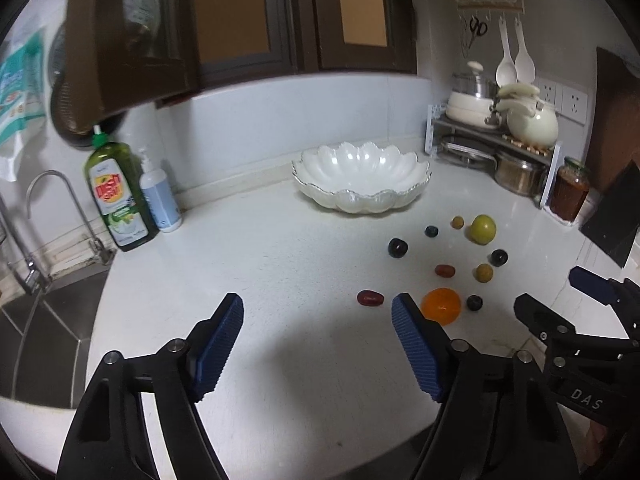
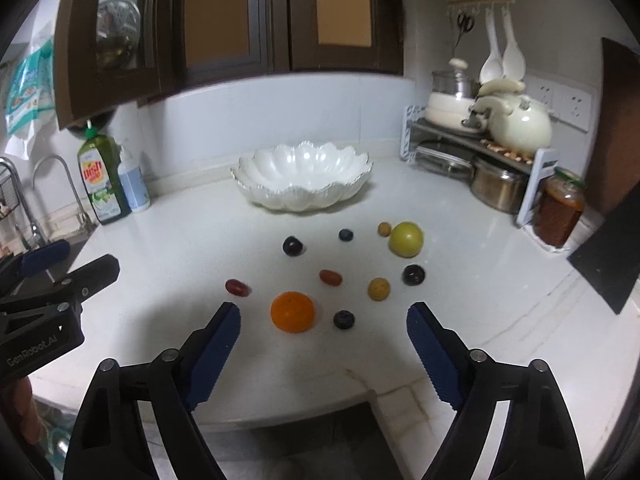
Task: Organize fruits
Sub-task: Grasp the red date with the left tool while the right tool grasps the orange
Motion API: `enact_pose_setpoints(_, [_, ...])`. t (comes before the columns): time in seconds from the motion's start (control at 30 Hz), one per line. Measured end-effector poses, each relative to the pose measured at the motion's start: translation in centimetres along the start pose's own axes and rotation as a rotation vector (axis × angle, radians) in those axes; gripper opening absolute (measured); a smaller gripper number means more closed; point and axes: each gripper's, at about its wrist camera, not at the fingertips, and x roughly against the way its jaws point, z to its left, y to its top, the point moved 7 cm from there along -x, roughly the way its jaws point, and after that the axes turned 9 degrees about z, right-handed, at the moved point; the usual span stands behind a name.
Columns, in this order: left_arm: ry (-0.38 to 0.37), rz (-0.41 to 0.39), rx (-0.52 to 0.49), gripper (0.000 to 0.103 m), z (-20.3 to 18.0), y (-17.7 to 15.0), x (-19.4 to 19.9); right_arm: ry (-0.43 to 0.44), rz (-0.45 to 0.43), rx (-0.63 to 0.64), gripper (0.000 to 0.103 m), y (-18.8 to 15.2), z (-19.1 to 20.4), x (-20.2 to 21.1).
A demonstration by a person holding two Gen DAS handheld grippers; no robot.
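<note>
Right now your left gripper (image 1: 318,318) hovers over the white countertop (image 1: 260,264) with its blue pads spread wide and nothing between them; your right gripper (image 2: 323,326) is likewise wide apart and holds nothing. "DAS" reads on the right gripper's body in the left view, and "GenRobot.AI" on the left one's in the right view. The green dish soap bottle (image 1: 118,196) carries a red and yellow "Dish" label, next to a white pump bottle (image 1: 159,196) by the sink (image 1: 44,344). The fruits lie loose on the counter, apart from one another: an orange (image 2: 292,312), a green-yellow plum (image 2: 406,239), two red grape tomatoes (image 2: 238,287), dark grapes (image 2: 293,245) and small yellow fruits (image 2: 378,289). The scalloped white bowl (image 2: 302,182) sits behind them near the tiled wall, below dark wood cabinets (image 2: 224,20).
</note>
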Motion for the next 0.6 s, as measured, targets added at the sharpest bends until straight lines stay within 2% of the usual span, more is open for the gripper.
enact_pose_setpoints(0.2, [-0.038, 0.053, -0.039, 0.069, 0.2, 0.6, -3.8, 0.023, 0.086, 0.004, 0.076, 0.2, 1.2, -4.0])
enact_pose_setpoints(0.33, [-0.083, 0.091, -0.061, 0.061, 0.0, 0.8, -6.4, 0.025, 0.14, 0.002, 0.073, 0.0, 1.7, -6.5])
enact_pose_setpoints(0.6, [-0.159, 0.141, -0.152, 0.049, -1.7, 0.8, -10.4, 0.015, 0.219, 0.0, 0.067, -0.8, 2.0, -9.7])
